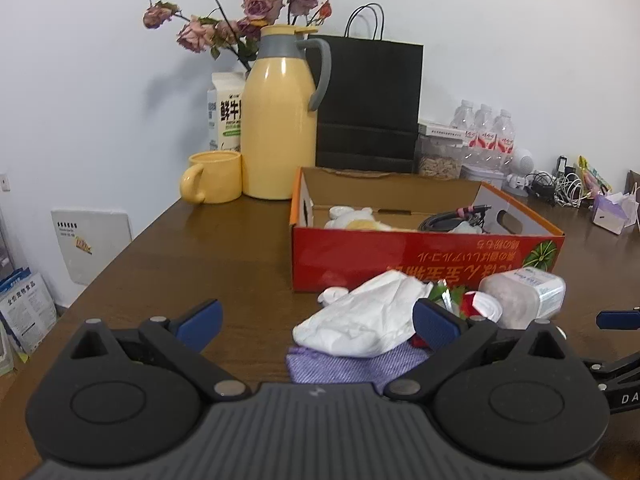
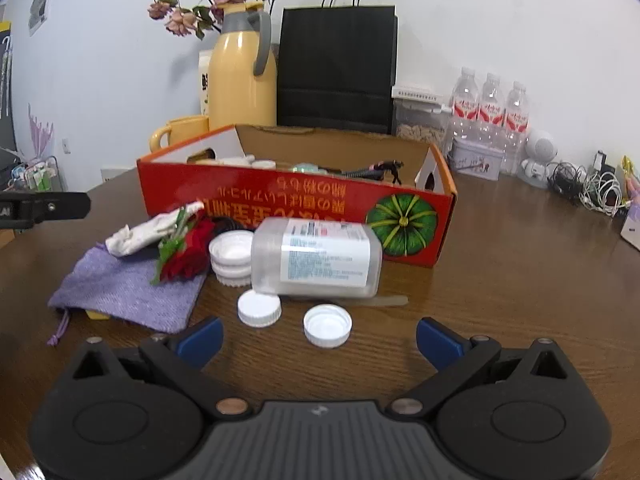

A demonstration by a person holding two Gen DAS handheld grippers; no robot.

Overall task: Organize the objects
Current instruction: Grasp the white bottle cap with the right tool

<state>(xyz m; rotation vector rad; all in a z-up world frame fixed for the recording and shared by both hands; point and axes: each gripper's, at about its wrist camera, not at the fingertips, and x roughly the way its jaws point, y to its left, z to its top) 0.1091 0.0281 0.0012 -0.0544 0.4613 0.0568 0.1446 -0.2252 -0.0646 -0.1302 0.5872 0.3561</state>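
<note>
White caps [image 2: 327,325] sit just ahead of the right gripper [image 2: 319,342], jaws apart. Left gripper [image 1: 318,326], also spread, faces the crumpled tissue [image 1: 362,316].

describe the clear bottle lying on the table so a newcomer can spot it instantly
Find the red cardboard box on the wooden table. Right in front of its printed side lies the clear plastic bottle. It is the only item lying on its side with a white label; loose white caps sit beside it.
</note>
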